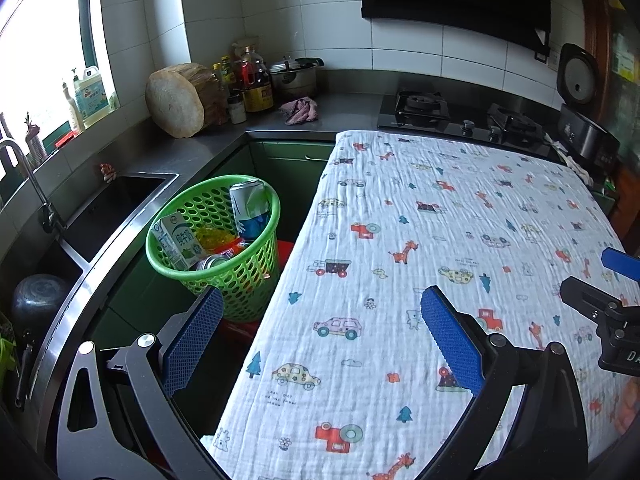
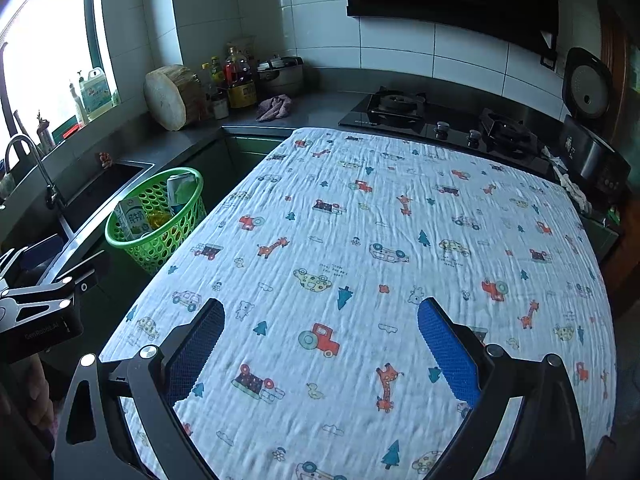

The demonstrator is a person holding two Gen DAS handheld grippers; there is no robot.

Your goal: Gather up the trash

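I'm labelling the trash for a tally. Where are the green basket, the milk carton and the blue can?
green basket [image 1: 256, 280]: left wrist view, on its perforated front wall.
milk carton [image 1: 178, 240]: left wrist view, on its printed front face.
blue can [image 1: 250, 208]: left wrist view, on its side, upright in the basket.

One green basket [image 1: 224, 248] stands off the left edge of the cloth-covered table [image 1: 440, 240]. Inside it, four pieces of trash can be counted: one milk carton [image 1: 176, 240], one tall crushed can [image 1: 250, 208], one smaller can [image 1: 214, 261] lying low, and one yellow wrapper [image 1: 214, 237]; anything beneath them is hidden. On the counter [image 1: 344, 112], one round chopping block [image 1: 176, 100], one lidded pot [image 1: 294, 76], one crumpled rag [image 1: 300, 110], and a cluster of bottles [image 1: 248, 80] too crowded to count exactly. One stove [image 1: 460, 116] has two burners and two knobs. One sink [image 1: 116, 208], one faucet [image 1: 28, 176], one rice cooker [image 1: 580, 120]. Two grippers are in view, the left gripper [image 1: 320, 340] and the right gripper [image 2: 320, 344].
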